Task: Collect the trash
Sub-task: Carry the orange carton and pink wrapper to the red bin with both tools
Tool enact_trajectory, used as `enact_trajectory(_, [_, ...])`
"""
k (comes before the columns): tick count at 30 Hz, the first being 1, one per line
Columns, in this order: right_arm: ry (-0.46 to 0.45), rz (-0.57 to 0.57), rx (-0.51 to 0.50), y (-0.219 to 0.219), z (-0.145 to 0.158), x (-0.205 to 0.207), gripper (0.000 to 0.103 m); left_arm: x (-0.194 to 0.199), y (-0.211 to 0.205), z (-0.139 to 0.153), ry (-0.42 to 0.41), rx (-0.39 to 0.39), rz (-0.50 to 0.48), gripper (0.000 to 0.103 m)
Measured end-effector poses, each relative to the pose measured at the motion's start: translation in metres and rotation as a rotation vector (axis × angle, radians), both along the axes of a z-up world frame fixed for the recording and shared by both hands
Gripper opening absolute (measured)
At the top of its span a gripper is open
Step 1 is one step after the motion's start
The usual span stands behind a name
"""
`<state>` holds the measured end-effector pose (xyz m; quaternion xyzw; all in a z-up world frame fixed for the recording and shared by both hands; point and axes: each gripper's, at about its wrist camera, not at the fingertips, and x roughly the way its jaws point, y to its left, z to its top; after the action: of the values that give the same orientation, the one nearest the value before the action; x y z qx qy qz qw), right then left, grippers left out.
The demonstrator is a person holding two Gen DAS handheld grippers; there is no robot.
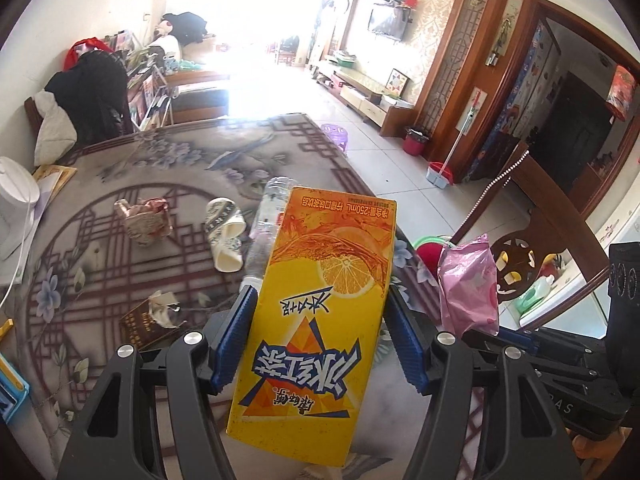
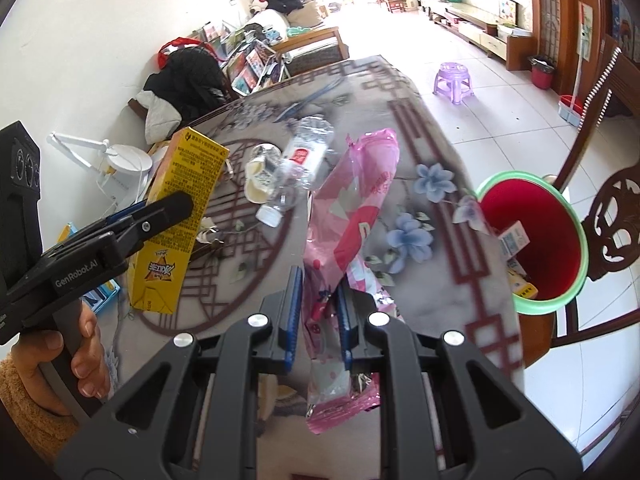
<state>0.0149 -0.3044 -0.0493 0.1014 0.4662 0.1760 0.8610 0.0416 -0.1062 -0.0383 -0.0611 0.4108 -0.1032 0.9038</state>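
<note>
My left gripper (image 1: 320, 304) is shut on a yellow iced-tea carton (image 1: 316, 320) and holds it above the table; it also shows in the right wrist view (image 2: 180, 208). My right gripper (image 2: 318, 280) is shut on a pink plastic wrapper (image 2: 352, 208), also seen in the left wrist view (image 1: 468, 284). A red bin with a green rim (image 2: 536, 236) stands beside the table's right edge with cartons inside. A crushed clear bottle (image 2: 300, 164), a crumpled paper cup (image 1: 226, 234) and other wrappers (image 1: 144, 220) lie on the table.
The table (image 1: 120, 280) has a flower-patterned cloth. A white lamp (image 2: 124, 160) stands at its left edge. A carved wooden chair (image 2: 612, 216) is behind the bin. A purple stool (image 2: 454, 80) stands on the tiled floor.
</note>
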Motion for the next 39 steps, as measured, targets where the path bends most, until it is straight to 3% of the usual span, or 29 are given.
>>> enact_trajectory(26, [0.034, -0.070, 0.016, -0.100, -0.017, 0.017, 0.017, 0.022, -0.088, -0.019, 0.068, 0.025, -0.023, 0.061])
enact_trajectory(39, [0.059, -0.153, 0.017, -0.158, -0.029, 0.034, 0.017, 0.049, -0.138, -0.024, 0.085, 0.050, -0.089, 0.061])
